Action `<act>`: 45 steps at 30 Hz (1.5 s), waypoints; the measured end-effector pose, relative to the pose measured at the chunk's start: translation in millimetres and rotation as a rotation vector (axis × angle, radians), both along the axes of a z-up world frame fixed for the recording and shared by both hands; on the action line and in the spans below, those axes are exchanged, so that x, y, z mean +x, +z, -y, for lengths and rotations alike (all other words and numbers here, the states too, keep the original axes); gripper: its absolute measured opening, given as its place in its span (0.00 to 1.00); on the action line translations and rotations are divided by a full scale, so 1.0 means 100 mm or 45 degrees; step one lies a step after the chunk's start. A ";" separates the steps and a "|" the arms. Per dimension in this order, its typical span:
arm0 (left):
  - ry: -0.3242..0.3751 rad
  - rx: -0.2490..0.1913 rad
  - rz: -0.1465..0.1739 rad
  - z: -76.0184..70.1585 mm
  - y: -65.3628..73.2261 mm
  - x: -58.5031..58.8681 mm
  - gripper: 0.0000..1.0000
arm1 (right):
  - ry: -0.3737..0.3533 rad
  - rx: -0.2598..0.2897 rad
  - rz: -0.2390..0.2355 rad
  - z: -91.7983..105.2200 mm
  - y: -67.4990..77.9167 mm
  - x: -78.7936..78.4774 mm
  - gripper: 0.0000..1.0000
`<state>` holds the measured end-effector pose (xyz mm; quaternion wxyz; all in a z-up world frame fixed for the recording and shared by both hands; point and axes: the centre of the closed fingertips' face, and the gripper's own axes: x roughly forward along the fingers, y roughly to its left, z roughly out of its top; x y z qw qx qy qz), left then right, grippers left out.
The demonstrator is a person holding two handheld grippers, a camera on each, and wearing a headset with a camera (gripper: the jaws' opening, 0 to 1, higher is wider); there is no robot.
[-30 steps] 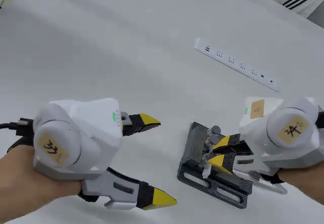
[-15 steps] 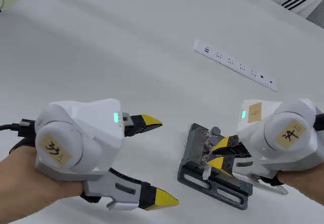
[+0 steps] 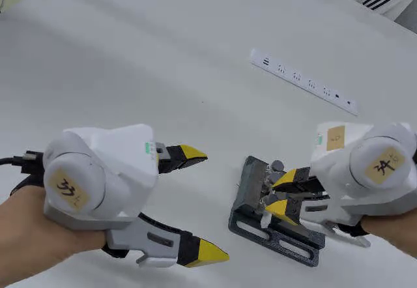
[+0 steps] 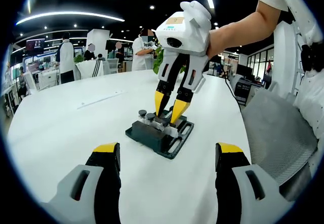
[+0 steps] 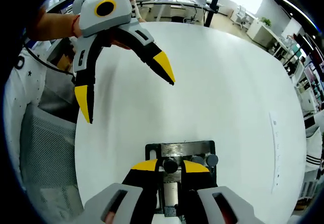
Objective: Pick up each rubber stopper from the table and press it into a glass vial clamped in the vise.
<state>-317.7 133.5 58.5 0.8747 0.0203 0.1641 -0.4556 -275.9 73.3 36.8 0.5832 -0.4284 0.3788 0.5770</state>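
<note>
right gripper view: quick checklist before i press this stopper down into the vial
1. Stopper between the jaws of the right hand-held gripper: ok.
2. Stopper lined up over the glass vial: ok, judging by the right gripper view.
3. Jaws gripping the stopper firmly: cannot tell.
4. Vise flat on the table: ok.
5. Left hand-held gripper open and clear of the vise: ok.

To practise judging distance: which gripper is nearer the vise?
Right. The right gripper sits directly over the vise, closed on a stopper; the left gripper hangs open beside the vise, apart from it.
</note>
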 end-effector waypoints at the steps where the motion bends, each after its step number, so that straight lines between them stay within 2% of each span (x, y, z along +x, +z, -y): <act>1: -0.001 -0.002 -0.001 0.00 0.00 0.00 0.76 | -0.008 0.013 -0.009 0.00 0.03 0.00 0.12; 6: -0.004 -0.002 -0.001 0.02 0.01 0.00 0.76 | -0.032 0.036 -0.041 0.03 0.08 0.03 0.05; 11: -0.006 -0.003 0.000 0.02 0.00 0.00 0.76 | -0.035 0.022 -0.065 0.07 0.04 0.01 0.01; 29: -0.001 -0.004 -0.005 0.00 0.00 -0.02 0.75 | -0.007 -0.014 -0.084 0.07 -0.09 -0.01 0.00; 45: -0.013 0.001 -0.001 0.00 -0.01 0.00 0.76 | -0.020 -0.017 -0.103 0.08 -0.09 0.00 0.00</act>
